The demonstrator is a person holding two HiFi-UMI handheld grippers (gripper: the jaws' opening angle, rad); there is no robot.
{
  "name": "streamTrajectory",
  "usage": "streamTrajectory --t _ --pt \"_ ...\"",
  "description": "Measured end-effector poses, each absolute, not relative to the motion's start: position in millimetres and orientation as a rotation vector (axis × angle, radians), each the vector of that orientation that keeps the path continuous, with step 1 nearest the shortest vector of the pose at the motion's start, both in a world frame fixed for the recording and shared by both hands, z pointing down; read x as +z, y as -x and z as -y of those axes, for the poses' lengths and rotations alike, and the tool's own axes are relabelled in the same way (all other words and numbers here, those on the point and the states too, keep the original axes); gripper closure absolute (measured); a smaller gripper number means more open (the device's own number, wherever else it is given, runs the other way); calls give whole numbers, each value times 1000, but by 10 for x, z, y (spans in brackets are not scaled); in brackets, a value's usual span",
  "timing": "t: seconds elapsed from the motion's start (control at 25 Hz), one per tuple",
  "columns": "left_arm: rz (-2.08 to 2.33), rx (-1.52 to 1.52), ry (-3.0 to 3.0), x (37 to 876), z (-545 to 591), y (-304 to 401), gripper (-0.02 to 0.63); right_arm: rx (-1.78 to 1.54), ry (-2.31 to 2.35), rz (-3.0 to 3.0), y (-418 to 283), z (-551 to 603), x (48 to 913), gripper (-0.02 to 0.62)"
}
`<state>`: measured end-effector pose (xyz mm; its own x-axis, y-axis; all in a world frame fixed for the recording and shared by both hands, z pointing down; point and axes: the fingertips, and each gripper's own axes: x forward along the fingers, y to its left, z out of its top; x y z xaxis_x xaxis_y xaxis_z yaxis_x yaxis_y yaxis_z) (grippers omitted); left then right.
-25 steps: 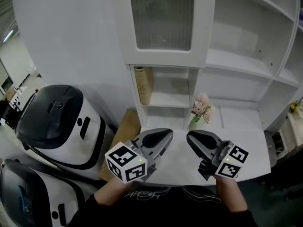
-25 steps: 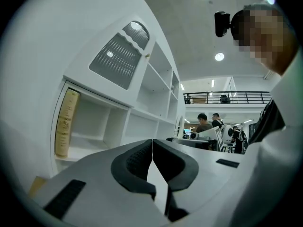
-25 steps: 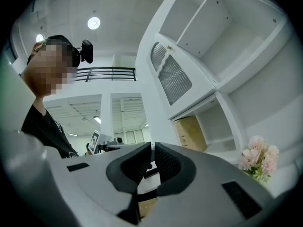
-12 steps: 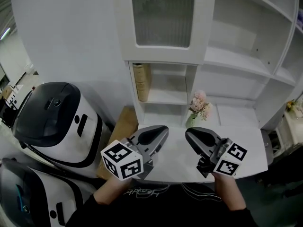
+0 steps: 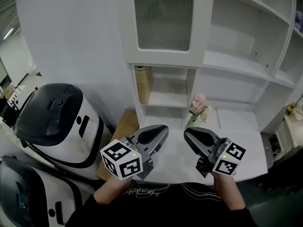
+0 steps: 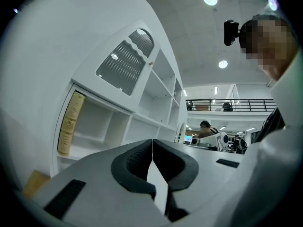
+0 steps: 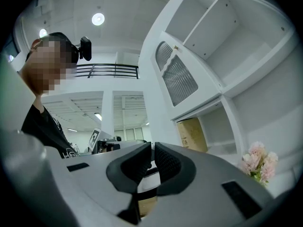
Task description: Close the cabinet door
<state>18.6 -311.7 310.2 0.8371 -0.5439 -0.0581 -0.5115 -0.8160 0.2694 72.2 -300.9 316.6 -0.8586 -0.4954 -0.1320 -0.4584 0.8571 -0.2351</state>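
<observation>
The white cabinet door [image 5: 163,18] with its ribbed glass pane hangs above the desk and seems to lie flat against the cabinet front. It also shows in the left gripper view [image 6: 125,60] and the right gripper view [image 7: 177,77]. My left gripper [image 5: 163,129] hovers low over the desk's near edge, well below the door, jaws shut with nothing between them [image 6: 152,141]. Beside it, my right gripper [image 5: 187,132] is at the same height, its jaws together and empty [image 7: 152,145]. Neither gripper touches the cabinet.
A tan book [image 5: 142,84] stands in the open shelf under the door. A small vase of pink flowers [image 5: 199,109] sits on the white desk [image 5: 241,136]. Open shelves [image 5: 236,60] fill the right. Two white-and-black machines [image 5: 57,122] and a cardboard box [image 5: 124,126] stand at left.
Both grippers stay about where they were, still shut. Only the head view has shifted slightly.
</observation>
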Motion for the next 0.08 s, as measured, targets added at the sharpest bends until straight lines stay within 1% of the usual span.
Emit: streamTrajectory --t 0.08 --pt "817 -191 -2773 3094 3108 -183 583 -287 734 -2844 -716 2994 3148 541"
